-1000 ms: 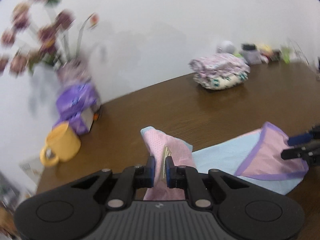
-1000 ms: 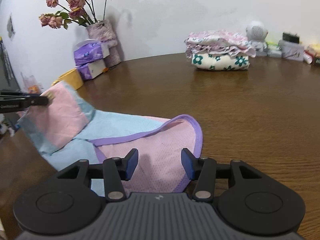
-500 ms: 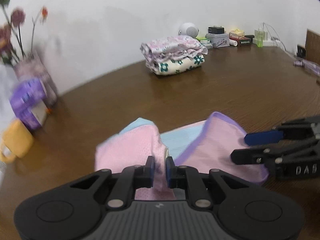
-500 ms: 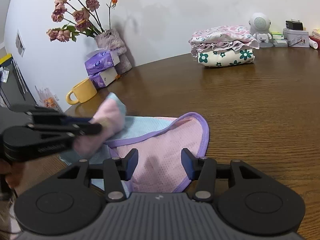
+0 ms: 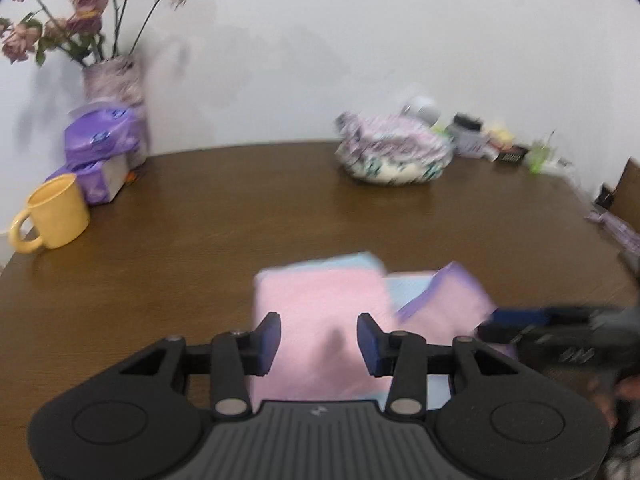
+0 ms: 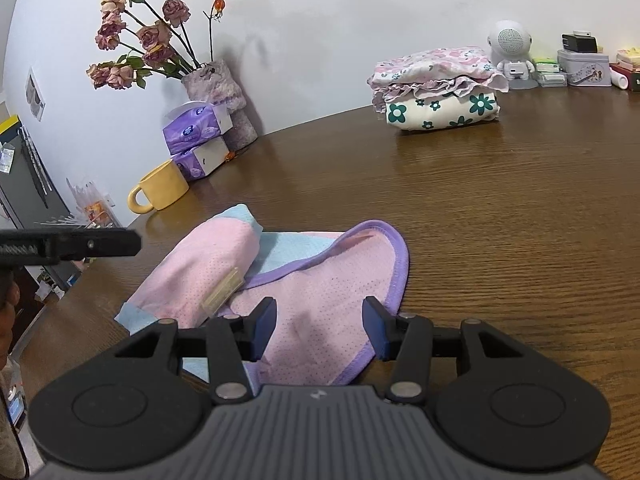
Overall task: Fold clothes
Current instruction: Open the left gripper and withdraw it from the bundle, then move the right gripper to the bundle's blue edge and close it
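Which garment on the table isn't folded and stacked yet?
The pink and blue garment with purple trim, lying loose right under the right gripper. The floral clothes sit folded in a neat stack at the far side near the wall.

The whole left wrist view is blurred. There, behind the stack of folded flowered clothes (image 5: 394, 156), the small boxes (image 5: 486, 142) are unreadable. Left of this stack, the frame edge cuts the dried pink roses (image 5: 48, 28).

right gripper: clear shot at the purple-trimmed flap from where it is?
Probably yes. The right gripper is open right over the purple-trimmed flap, nothing between its jaws. The left gripper, jaws just opened, is off to the side.
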A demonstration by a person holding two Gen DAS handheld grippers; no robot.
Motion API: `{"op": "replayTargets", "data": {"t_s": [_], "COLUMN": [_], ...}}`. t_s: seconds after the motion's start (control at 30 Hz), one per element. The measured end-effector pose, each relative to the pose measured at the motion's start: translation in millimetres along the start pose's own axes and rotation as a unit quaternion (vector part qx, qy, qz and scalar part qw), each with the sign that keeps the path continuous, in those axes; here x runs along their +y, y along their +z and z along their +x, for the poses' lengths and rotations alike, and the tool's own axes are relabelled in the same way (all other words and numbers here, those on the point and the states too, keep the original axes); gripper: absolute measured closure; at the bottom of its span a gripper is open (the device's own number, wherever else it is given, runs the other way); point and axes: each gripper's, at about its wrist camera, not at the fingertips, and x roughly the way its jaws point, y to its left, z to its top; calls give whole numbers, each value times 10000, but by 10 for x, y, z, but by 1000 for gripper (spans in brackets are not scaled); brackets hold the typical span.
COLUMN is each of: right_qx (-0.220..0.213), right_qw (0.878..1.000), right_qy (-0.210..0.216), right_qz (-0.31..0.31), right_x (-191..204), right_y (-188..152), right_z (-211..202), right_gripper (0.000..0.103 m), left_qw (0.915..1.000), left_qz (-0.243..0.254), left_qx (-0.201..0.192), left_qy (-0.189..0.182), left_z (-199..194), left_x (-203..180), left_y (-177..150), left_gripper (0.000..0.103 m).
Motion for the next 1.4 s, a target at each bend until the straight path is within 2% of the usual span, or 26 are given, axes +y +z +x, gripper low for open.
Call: {"op": "replayTargets", "data": {"t_s": [0.13,0.23,0.33,0.4,0.57,0.7,0.87,0.97,1.1,1.2,1.4], "right_qx": [-60,-197,-275,-261,-149,-22,186,245,169,213,306], "right_qw": [9999,9995,9991,9992,9997,9998,9989,9982,9994,9994,9931], "right_qy": [-41,-99,-144,-108,211,168,188,111,-94,-198,-600], "right_qz": [-79,-217,-297,-270,-34,71,381,544,283,-171,-959], "right_x": [36,118,207,256,458,600,667,729,928,1154,1481], "right_y": [2,14,38,50,94,146,173,107,-50,-182,-332], "right_z": [-1,-41,-70,-62,121,333,509,477,255,132,102], "right_gripper": [55,55,55,55,55,56,66,66,66,66,66], "left_qw": [9997,9995,9994,9995,9975,9942,9881,9859,9826,9805,9793], "left_qz": [77,-73,-199,-178,-175,-71,40,92,142,91,43], "left_qx": [236,225,52,-11,89,146,220,236,217,221,188], "left_qy": [-11,-222,-262,-278,-684,-1060,-1524,-1654,-1838,-1951,-2017], "left_z": [200,160,3,-60,6,72,116,131,144,168,187], "left_x": [44,139,330,448,628,685,765,801,844,870,913], "left_y": [-125,-187,-236,-278,-405,-465,-488,-491,-505,-510,-522], "left_gripper": [65,63,49,46,50,57,68,68,68,68,72]}}
